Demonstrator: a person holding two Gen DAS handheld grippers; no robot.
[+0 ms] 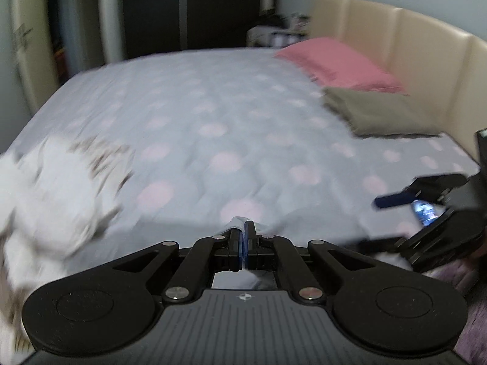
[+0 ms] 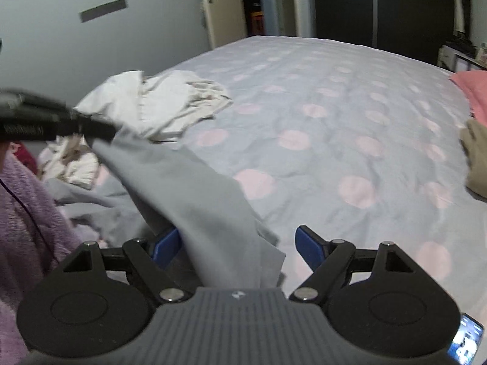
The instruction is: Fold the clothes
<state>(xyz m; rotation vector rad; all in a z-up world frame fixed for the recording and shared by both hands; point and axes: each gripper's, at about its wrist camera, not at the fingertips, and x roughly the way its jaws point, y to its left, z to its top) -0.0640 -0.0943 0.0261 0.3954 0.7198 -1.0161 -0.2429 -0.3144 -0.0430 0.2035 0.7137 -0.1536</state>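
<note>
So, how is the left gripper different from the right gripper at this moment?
The left gripper is shut, its fingers pinching a fold of the grey garment; the right gripper is open, fingers spread wide. The left one holds the cloth up, so it hangs from it; the right one grips nothing, though the cloth drapes between its fingers. Both are black with blue pads and are over the bed.

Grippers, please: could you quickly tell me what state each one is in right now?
Left gripper: shut on the grey garment.
Right gripper: open; the garment hangs between its fingers.
</note>
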